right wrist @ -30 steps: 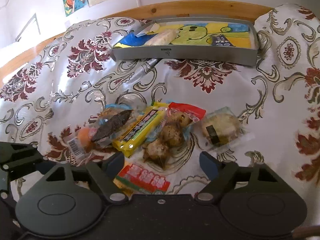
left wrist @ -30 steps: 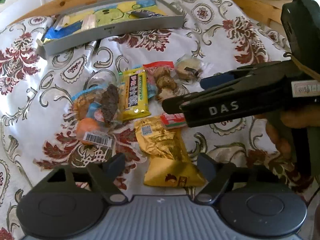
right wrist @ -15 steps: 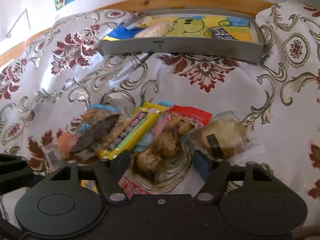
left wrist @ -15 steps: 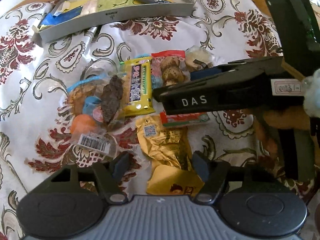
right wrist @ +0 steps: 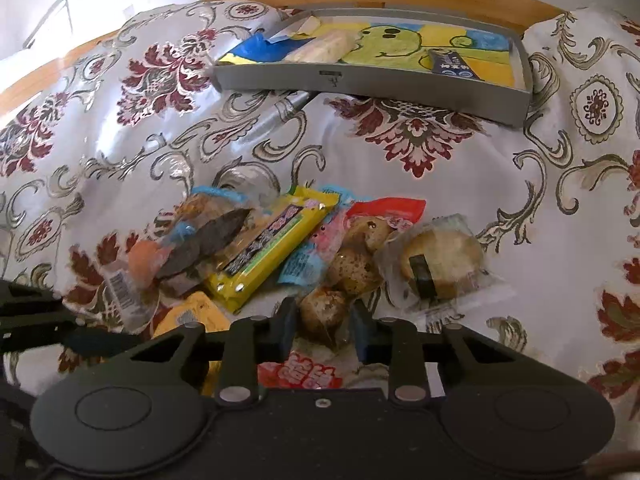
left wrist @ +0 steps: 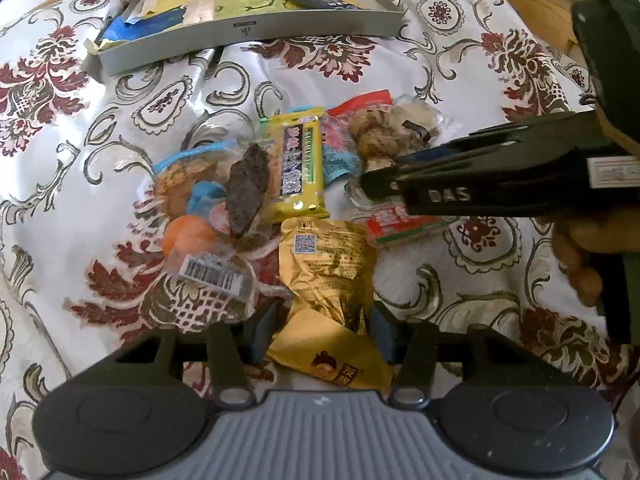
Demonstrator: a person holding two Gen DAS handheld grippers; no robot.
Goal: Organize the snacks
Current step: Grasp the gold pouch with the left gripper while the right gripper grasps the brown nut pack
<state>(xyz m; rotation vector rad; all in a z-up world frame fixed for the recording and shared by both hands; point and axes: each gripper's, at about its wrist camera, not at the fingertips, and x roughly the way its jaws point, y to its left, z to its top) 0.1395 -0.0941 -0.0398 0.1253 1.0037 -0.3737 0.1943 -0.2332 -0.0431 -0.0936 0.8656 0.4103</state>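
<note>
I have my left gripper (left wrist: 324, 330) closing around the gold pouch (left wrist: 326, 276) and my right gripper (right wrist: 322, 330) around the egg pack (right wrist: 352, 260). Both are narrowed, neither visibly clamped, so each can go to the tray (right wrist: 360, 84) at twelve o'clock.

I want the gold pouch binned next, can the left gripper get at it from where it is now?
Probably yes. The left gripper is open with its fingers on either side of the gold pouch, and nothing lies on top of it. The right gripper works further off, over the egg packet.
</note>
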